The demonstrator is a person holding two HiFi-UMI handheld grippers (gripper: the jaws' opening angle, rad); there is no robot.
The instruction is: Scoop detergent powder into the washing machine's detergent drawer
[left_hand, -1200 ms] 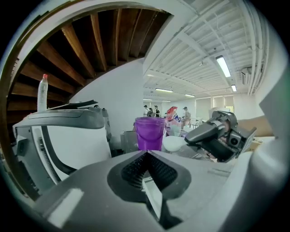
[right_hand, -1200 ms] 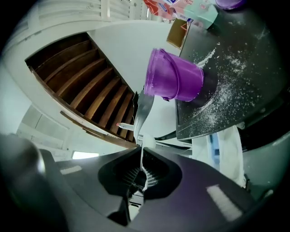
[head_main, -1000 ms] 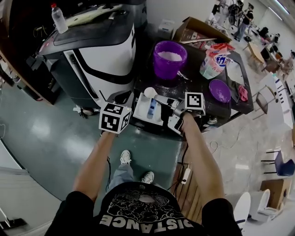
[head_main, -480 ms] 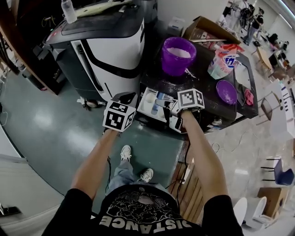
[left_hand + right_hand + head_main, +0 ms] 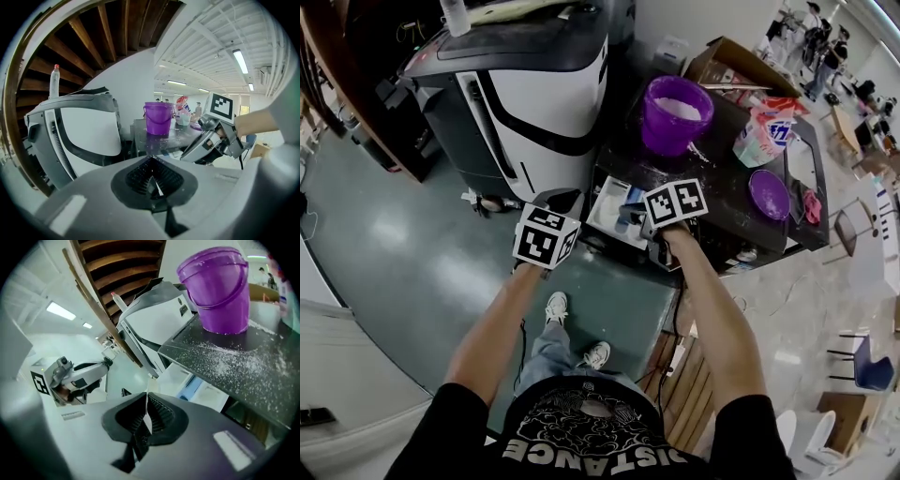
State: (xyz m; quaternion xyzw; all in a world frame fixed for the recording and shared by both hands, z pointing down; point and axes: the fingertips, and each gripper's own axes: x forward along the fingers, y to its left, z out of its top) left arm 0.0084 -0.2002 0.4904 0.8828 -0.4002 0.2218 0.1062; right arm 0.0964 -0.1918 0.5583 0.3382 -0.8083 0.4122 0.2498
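Observation:
The white detergent drawer (image 5: 607, 207) stands pulled out of the black-topped washing machine (image 5: 727, 202); its blue compartment (image 5: 188, 386) shows in the right gripper view. My right gripper (image 5: 649, 228) hovers over the drawer's right part, shut on a thin white strip, the scoop handle (image 5: 146, 405) seen edge-on; the scoop's bowl is hidden. A purple bucket (image 5: 677, 113) of powder stands behind on the machine top. Spilled powder (image 5: 234, 359) dusts that top. My left gripper (image 5: 553, 208) hangs just left of the drawer, shut with nothing in it.
A white-and-black machine (image 5: 534, 89) stands close on the left. A detergent bag (image 5: 758, 133), a purple bowl (image 5: 768, 194) and a cardboard box (image 5: 731, 66) sit on or behind the machine top. Green floor (image 5: 412, 253) lies below.
The scoop's bowl, seen over the drawer a second ago, is now hidden under the right gripper's cube. The right gripper has shifted a little over the drawer; the left gripper has stayed beside it.

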